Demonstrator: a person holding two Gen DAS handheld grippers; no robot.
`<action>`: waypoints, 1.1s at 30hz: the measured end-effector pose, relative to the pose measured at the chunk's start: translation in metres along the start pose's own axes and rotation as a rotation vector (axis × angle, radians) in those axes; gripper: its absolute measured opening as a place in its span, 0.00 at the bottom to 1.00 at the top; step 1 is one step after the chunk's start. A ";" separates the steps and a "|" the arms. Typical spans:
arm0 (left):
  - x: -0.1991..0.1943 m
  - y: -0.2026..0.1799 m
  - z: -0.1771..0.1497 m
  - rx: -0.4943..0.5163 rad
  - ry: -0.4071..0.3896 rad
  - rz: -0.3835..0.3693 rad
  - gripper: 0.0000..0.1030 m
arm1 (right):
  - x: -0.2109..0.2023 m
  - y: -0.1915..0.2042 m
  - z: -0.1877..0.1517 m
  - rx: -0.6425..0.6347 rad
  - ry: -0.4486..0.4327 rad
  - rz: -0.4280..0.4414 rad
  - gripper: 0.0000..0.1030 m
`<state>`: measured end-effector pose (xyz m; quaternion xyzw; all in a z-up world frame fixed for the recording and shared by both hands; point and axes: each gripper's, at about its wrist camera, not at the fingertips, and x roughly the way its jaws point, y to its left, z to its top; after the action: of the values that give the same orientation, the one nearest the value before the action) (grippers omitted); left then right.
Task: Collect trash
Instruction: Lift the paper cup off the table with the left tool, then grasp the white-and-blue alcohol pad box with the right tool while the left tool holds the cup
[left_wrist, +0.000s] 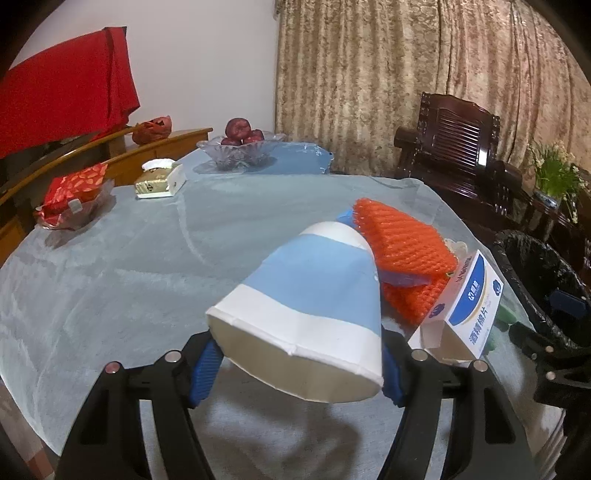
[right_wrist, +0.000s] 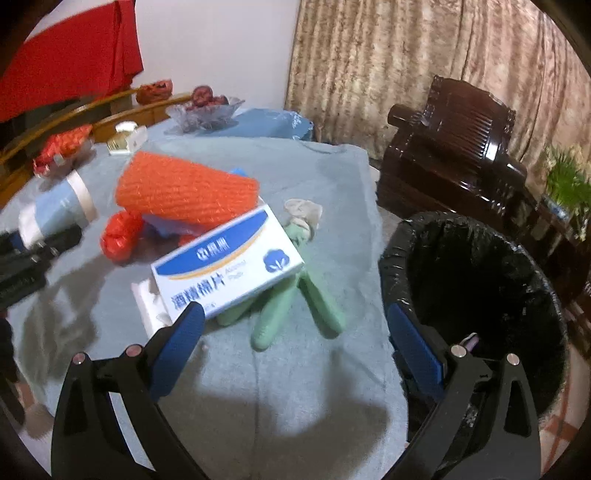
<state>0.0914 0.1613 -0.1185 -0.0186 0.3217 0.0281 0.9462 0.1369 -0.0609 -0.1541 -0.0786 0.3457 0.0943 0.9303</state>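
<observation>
Standing at the table's near edge, the first thing on the left is a glass dish of red-wrapped sweets (left_wrist: 72, 201), and just past it a gold tissue box (left_wrist: 159, 180); farther back a cut-glass fruit bowl (left_wrist: 240, 149) sits on the pale blue tablecloth (left_wrist: 129, 280).

The left gripper (left_wrist: 295, 360) is clamped on a paper cup (left_wrist: 303, 306), blue with white bands, its blue pads (left_wrist: 203, 373) pressing the cup's wide rim from both sides. The cup is held tipped over, mouth toward the camera and base pointing away, lifted off the cloth with a shadow beneath it.

Beyond the cup lies the pile of rubbish: an orange foam fruit net (right_wrist: 188, 194), folded over something blue, with a scrunched red plastic bag (right_wrist: 120, 238) just beside its left end. An opened white-and-blue box of alcohol pads (right_wrist: 229, 258) lies across the net's near edge and rests on top of a pale green rubber glove (right_wrist: 295, 306), whose fingers splay out toward the near edge. A crumpled beige scrap (right_wrist: 304, 210) sits at the glove's far end.

The right gripper (right_wrist: 295, 338) hangs over the near cloth with its jaws spread wide and nothing between them; its left finger (right_wrist: 181, 332) overlaps the box's near corner, though contact cannot be judged.

At the right, beside the table, stands a bin lined with a black bag (right_wrist: 480, 295), with a dark carved wooden chair (right_wrist: 454, 147) behind it.
</observation>
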 end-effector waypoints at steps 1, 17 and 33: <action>0.001 -0.001 0.000 -0.001 0.001 0.000 0.67 | 0.001 0.002 0.001 0.005 -0.001 0.013 0.94; 0.000 0.012 0.004 -0.021 -0.003 0.020 0.68 | 0.037 0.037 -0.007 -0.005 0.098 -0.005 0.94; 0.003 -0.007 0.004 0.015 0.006 -0.012 0.68 | 0.005 -0.011 0.001 0.111 0.080 0.028 0.94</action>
<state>0.0972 0.1544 -0.1170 -0.0136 0.3249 0.0201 0.9454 0.1437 -0.0710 -0.1560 -0.0256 0.3883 0.0847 0.9173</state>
